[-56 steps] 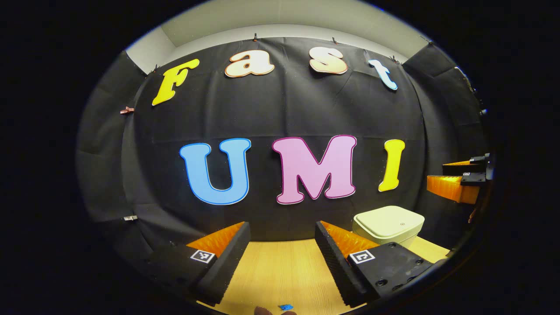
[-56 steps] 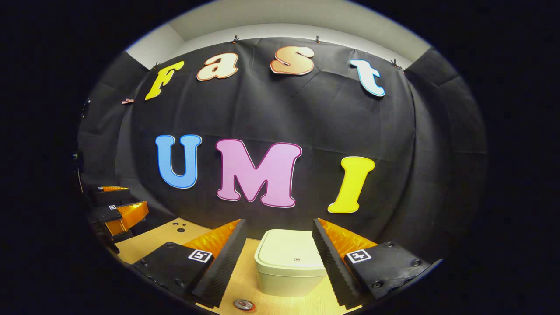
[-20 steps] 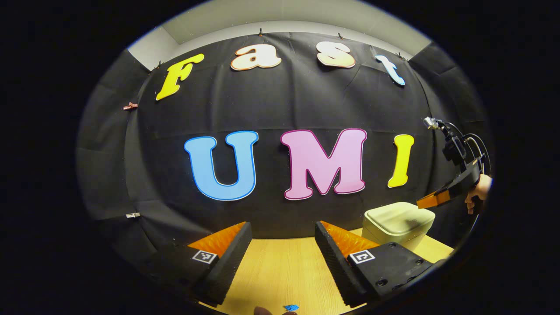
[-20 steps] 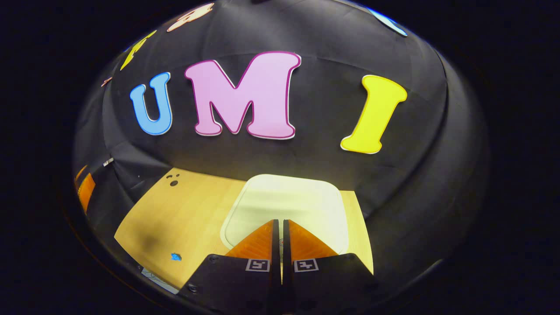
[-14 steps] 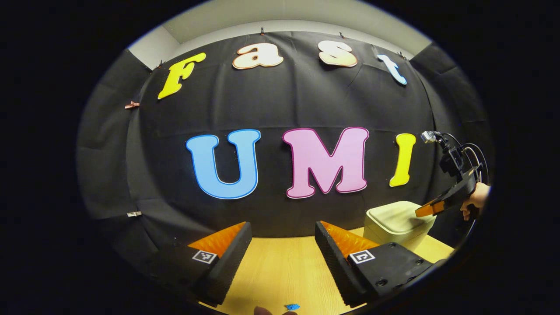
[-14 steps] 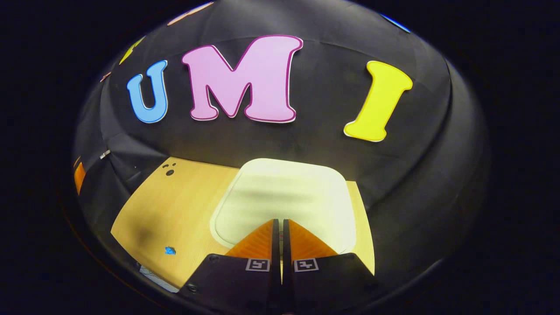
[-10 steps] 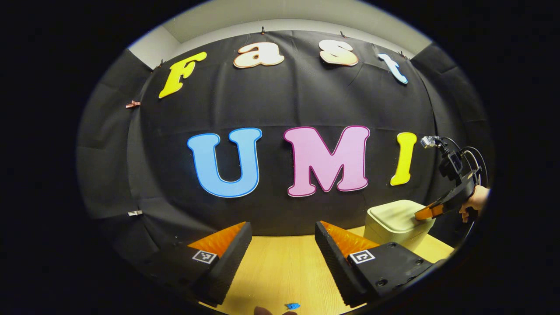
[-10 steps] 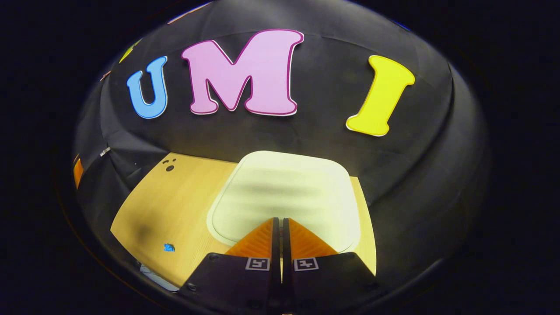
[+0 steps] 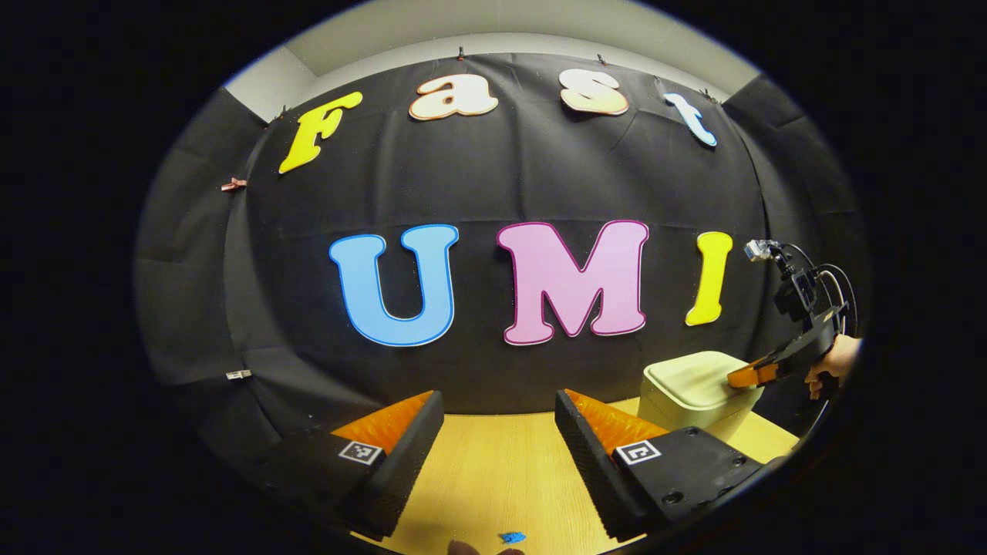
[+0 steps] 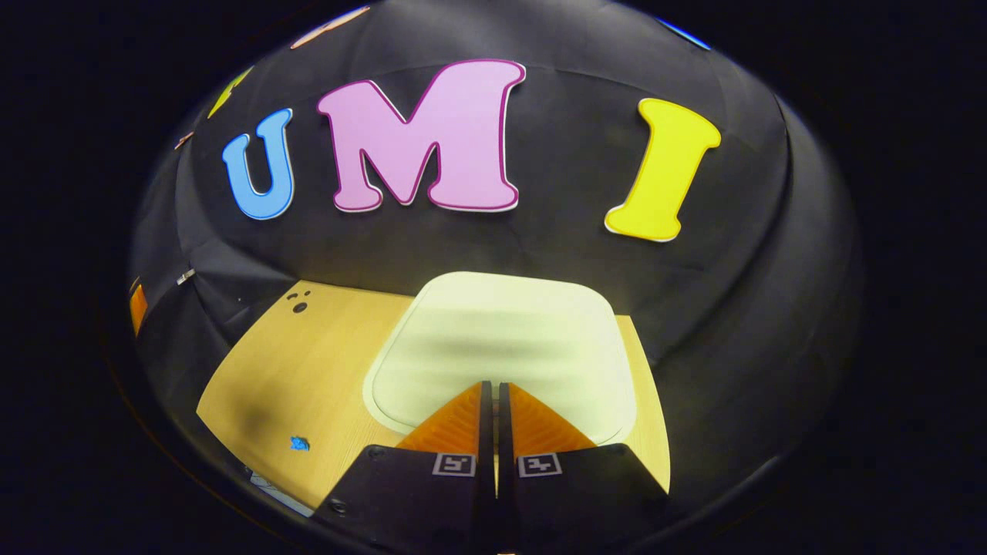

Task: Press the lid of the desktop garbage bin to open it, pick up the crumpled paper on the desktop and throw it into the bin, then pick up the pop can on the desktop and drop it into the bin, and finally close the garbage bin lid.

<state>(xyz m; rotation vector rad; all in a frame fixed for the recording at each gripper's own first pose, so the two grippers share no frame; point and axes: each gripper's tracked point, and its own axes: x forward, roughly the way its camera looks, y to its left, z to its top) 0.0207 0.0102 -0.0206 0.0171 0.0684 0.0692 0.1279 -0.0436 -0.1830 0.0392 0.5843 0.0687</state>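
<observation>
Black cloth hangs behind a pale wooden table [image 9: 493, 470] in the left gripper view. At the bottom, the left gripper [image 9: 499, 405] sits low over the wood with its 2 fingers spread wide and nothing between them. The cream bin [image 9: 694, 393] stands on the table to the right of that gripper, its lid [image 9: 690, 368] down. The right gripper [image 9: 742, 377] reaches in from beyond the bin, tip on the lid's near corner, held by a hand [image 9: 831, 362]. A small blue scrap [image 9: 512, 536] lies on the wood well short of the bin.

Wood and black cloth also frame the right gripper view. The right gripper [image 10: 489, 395] points down at the lid [image 10: 501, 339], its 2 fingers pressed together with nothing between them, tips at the lid's near edge. Left of the bin, the blue scrap [image 10: 299, 443] lies on the table [image 10: 293, 370].
</observation>
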